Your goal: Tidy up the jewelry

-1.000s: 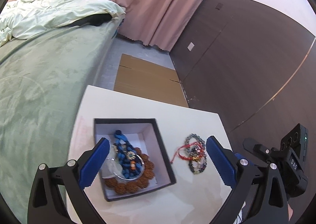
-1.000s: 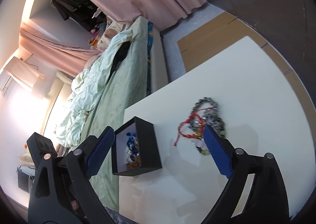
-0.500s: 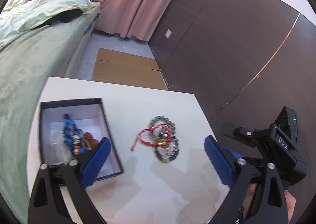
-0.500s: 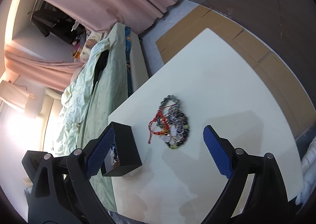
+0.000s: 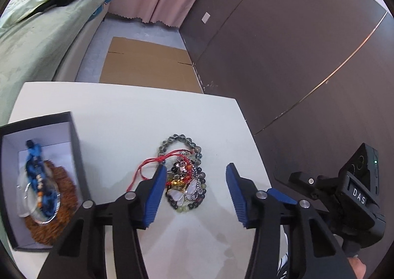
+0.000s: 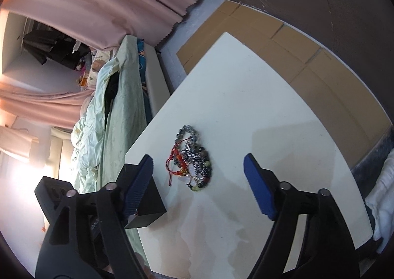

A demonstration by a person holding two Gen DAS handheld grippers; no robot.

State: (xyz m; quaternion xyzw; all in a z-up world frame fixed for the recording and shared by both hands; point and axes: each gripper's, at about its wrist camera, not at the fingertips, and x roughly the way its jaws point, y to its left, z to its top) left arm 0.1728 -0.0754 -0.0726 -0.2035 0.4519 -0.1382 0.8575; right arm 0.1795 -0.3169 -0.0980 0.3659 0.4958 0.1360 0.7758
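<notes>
Tangled pile of beaded bracelets with red cord (image 5: 183,175) – centre of frame, on white table (image 5: 123,111). Light, floppy, snag-prone – pinch one bead strand. Left gripper (image 5: 194,193) jaws just narrowed, straddling pile, nothing clamped; right gripper (image 6: 198,183) also narrowing, empty.

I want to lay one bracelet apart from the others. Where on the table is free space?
The white table is bare between the black box and the jewelry pile, beyond the pile to the far edge, and right of it. The box is crowded with bracelets.

Black box (image 5: 76,146) cut off at left, contents blurred
</notes>
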